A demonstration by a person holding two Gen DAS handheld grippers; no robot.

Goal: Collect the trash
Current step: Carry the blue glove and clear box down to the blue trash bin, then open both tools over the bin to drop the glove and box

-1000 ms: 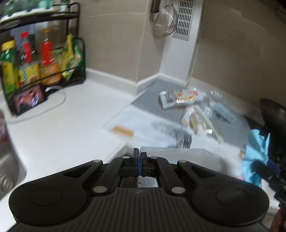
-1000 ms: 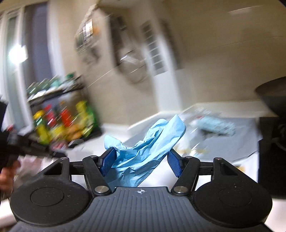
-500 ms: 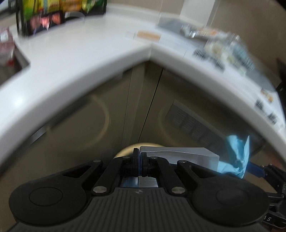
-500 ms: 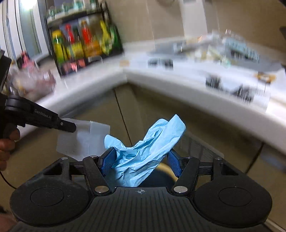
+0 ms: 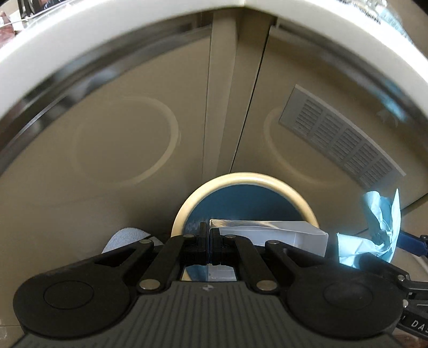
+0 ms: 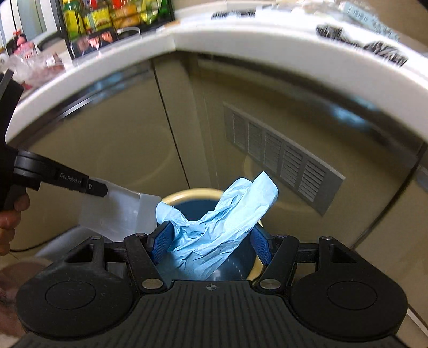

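Observation:
A round trash bin [image 5: 240,179] with a cream rim and dark blue inside stands on the floor below the counter corner. My left gripper [image 5: 210,241] is shut on a clear plastic wrapper [image 5: 270,234], which hangs over the bin's opening. My right gripper [image 6: 211,241] is shut on a crumpled light blue paper [image 6: 222,227], held over the same bin [image 6: 187,193]. In the right wrist view the left gripper [image 6: 99,188] enters from the left with the wrapper [image 6: 115,211]. The blue paper [image 5: 374,233] also shows at the right of the left wrist view.
Beige cabinet doors [image 5: 107,150] with a grey vent grille [image 5: 339,139] stand behind the bin. The white counter edge [image 6: 240,42] arches above, with more wrappers [image 6: 369,21] and a rack of bottles [image 6: 112,16] on it. A hand [image 6: 10,214] grips the left gripper's handle.
Both grippers have dropped from counter height to below the counter edge, each keeping its load. The bin has come into view beneath them.

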